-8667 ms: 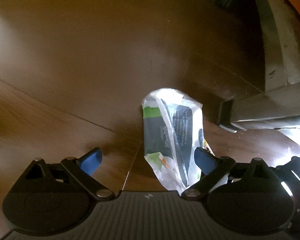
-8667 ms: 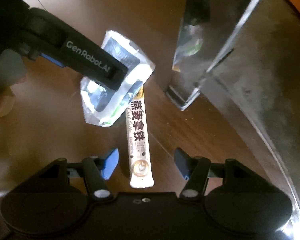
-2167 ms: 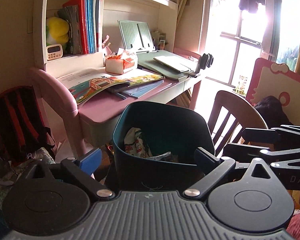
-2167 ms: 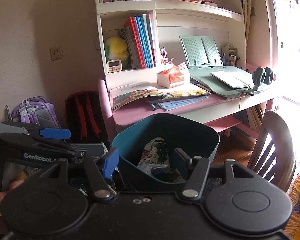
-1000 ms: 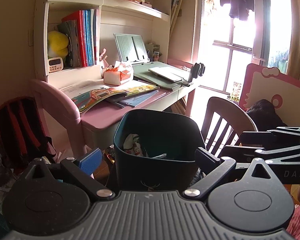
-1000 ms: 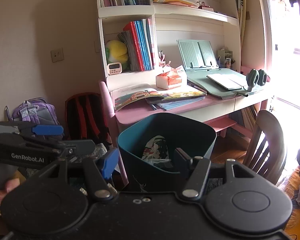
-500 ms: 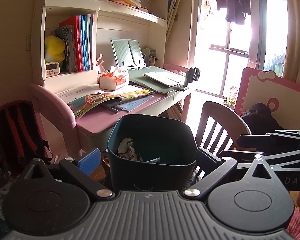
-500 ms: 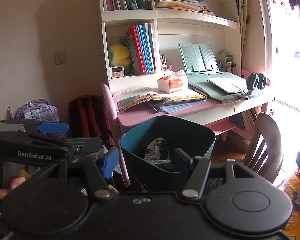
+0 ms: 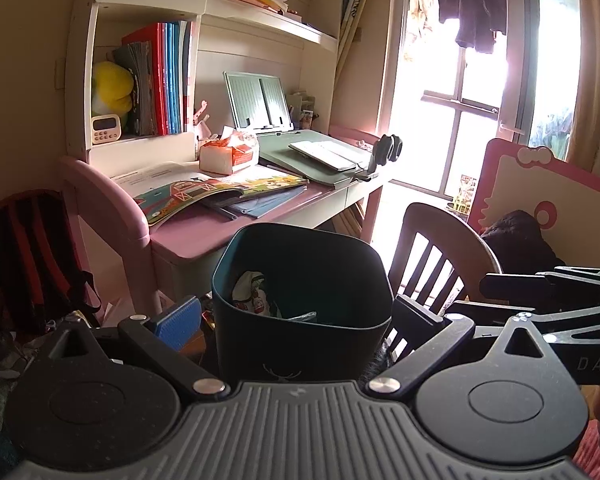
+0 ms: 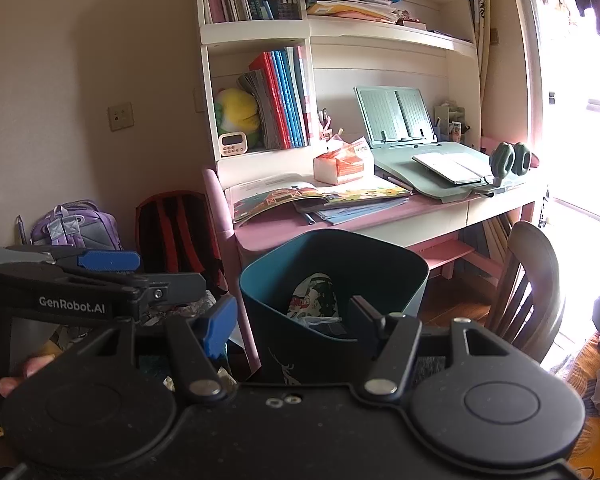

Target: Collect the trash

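Teal bin [image 9: 300,344] ahead between both spread, empty grippers: left gripper [image 9: 296,320]; right gripper [image 10: 292,320]

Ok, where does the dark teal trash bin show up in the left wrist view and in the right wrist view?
Left wrist: trash bin at lower centre, between the open claw fingers.
Right wrist: trash bin at lower centre, slightly right.
Shared landmark: the orange-and-white tissue box on the pink desk behind it.

The bin [image 9: 300,320] wall hides most of the trash [image 9: 252,292] inside.
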The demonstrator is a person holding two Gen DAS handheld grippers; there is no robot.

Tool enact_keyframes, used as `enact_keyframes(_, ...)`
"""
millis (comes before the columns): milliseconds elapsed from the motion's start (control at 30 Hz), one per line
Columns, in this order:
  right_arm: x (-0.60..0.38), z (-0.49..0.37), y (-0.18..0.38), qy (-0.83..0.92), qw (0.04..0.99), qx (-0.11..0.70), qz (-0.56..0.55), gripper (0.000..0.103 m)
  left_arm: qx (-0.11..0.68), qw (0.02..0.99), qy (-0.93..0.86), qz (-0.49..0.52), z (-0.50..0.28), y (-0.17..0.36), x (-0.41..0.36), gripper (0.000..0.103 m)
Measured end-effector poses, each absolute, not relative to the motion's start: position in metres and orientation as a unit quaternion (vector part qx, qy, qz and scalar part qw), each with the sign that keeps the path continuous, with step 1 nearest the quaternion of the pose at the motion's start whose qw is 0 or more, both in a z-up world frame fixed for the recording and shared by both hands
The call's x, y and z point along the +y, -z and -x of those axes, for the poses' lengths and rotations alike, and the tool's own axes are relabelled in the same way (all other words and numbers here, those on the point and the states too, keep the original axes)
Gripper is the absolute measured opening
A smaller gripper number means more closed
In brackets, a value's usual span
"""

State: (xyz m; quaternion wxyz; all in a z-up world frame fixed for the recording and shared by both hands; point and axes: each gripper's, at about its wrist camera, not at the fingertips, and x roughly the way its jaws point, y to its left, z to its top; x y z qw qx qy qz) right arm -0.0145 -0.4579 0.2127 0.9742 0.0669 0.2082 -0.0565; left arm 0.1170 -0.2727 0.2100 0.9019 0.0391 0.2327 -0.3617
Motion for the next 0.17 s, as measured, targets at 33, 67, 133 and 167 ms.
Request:
enact_keyframes(33,-0.4565,0.0150,-0.2131,0.057,0.974,0.209,-0.068,0.061,0.233,0.902,0.361,-0.039,-0.1176,-0.2096,-0.2721,0.102)
enact_keyframes(67,-0.4558,0.0144,-0.2130,0.056,0.974,0.210,-0.068,0.061,0.234,0.902,0.361,-0.038,-0.1179,-0.2091,-0.2715,0.102)
enact_keyframes(133,-0.4532,0.0141,-0.2129,0.056,0.974,0.211,-0.067,0.061,0.237,0.902,0.359,-0.034,-0.1201,-0.2079,-0.2700,0.102)
enact_keyframes(167,-0.4519,0.0140,-0.2127,0.056,0.973,0.212,-0.067,0.061,0.239,0.901,0.359,-0.034,-0.1212,-0.2070,-0.2691,0.102)
